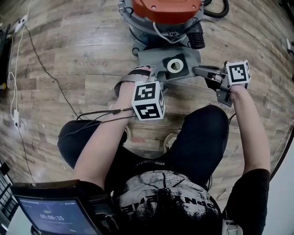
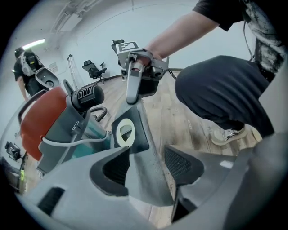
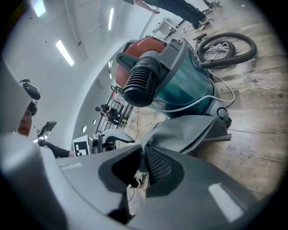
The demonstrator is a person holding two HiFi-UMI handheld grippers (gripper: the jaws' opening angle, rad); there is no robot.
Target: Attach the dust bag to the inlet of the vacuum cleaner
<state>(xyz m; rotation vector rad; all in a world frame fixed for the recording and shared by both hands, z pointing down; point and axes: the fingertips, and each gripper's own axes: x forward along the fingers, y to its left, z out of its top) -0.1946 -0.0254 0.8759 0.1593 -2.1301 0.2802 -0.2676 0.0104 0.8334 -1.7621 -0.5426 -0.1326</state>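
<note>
The vacuum cleaner (image 1: 161, 18) has an orange lid, a teal body and a black ribbed inlet (image 1: 196, 39) that faces me. The grey dust bag (image 1: 158, 59) hangs in front of it, its black collar with a white ring (image 1: 174, 65) turned upward. My right gripper (image 1: 196, 70) is shut on the bag's right edge; in the right gripper view (image 3: 143, 164) the fabric (image 3: 189, 130) is pinched between the pads. My left gripper (image 1: 154, 75) stands open at the bag's left side. In the left gripper view (image 2: 148, 164) the bag (image 2: 146, 148) runs between the pads (image 2: 118, 168) without being pressed.
A black hose (image 1: 216, 9) curls behind the vacuum. Cables (image 1: 46, 69) trail over the wooden floor at the left. My bent legs (image 1: 202, 133) and a shoe (image 1: 171, 140) are close under the bag. A screen (image 1: 50, 213) sits at the lower left. Another person (image 2: 24, 63) stands far off.
</note>
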